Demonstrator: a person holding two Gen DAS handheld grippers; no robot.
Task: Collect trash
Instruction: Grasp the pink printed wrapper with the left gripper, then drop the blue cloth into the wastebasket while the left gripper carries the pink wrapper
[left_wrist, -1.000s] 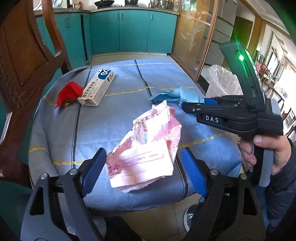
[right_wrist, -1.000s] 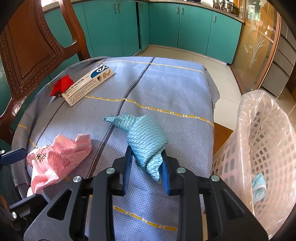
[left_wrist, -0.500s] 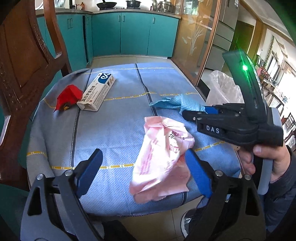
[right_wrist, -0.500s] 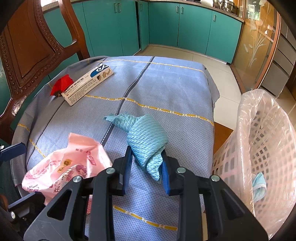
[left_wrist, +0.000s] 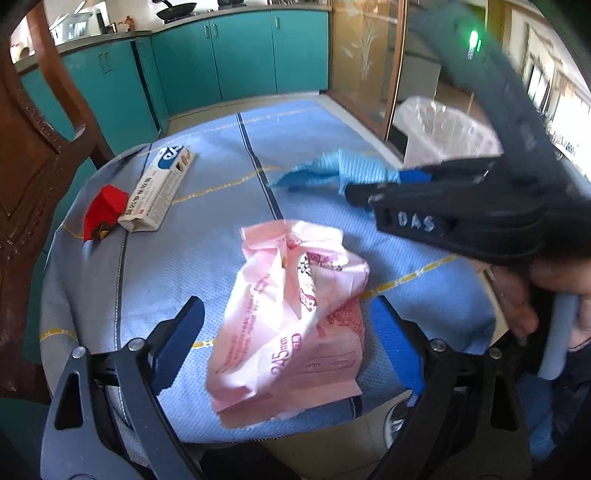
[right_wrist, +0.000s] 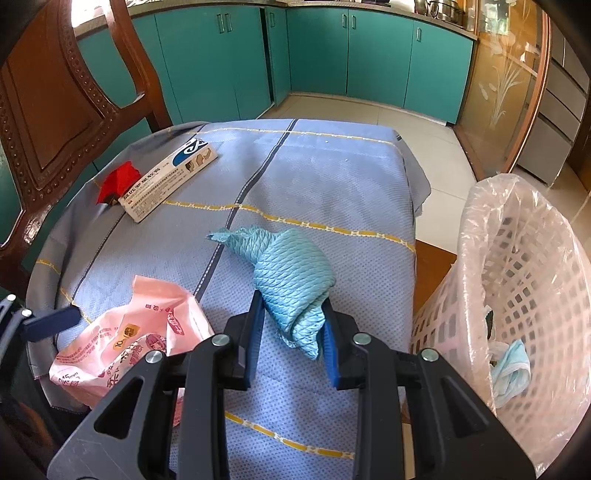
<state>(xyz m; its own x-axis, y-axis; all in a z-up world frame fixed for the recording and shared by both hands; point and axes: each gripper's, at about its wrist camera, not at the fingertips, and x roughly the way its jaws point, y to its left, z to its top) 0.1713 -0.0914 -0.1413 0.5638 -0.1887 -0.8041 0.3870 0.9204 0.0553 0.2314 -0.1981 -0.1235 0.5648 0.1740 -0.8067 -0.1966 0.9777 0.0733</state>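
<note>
Firstly, in the left wrist view, the left gripper (left_wrist: 286, 338) has its fingers wide apart; they have just been opening a little more. Between them lies the pink wrapper (left_wrist: 291, 317), crumpled, on the blue cloth of the counter (left_wrist: 207, 254) near its front edge. The right finger stands just beside the wrapper's edge, perhaps touching it, and the left finger is clearly apart from it, so nothing is gripped. Beyond the fingers and to the left, a white carton (left_wrist: 159, 188) lies flat, and a red scrap (left_wrist: 103, 210) is just beside its near end. Beyond the fingers and to the right, the right gripper (left_wrist: 373, 188) appears from the side, held by a hand (left_wrist: 517, 299), with a teal cloth (left_wrist: 332, 170) at its tip. Behind it stands a white basket (left_wrist: 443, 133) with a plastic liner.

Next, in the right wrist view, the right gripper (right_wrist: 293, 332) has its fingers narrow, closed on the lower end of the teal cloth (right_wrist: 291, 273). The rest of the cloth reaches forward from the fingers over the counter (right_wrist: 332, 184). Left of the fingers the pink wrapper (right_wrist: 129, 339) lies, with one finger of the left gripper (right_wrist: 51, 323) beside it. Far ahead on the left are the white carton (right_wrist: 170, 181) and the red scrap (right_wrist: 118, 181). Right of the fingers, beside the counter, stands the white basket (right_wrist: 517, 295), and a light blue mask (right_wrist: 511, 369) lies inside it.
</note>
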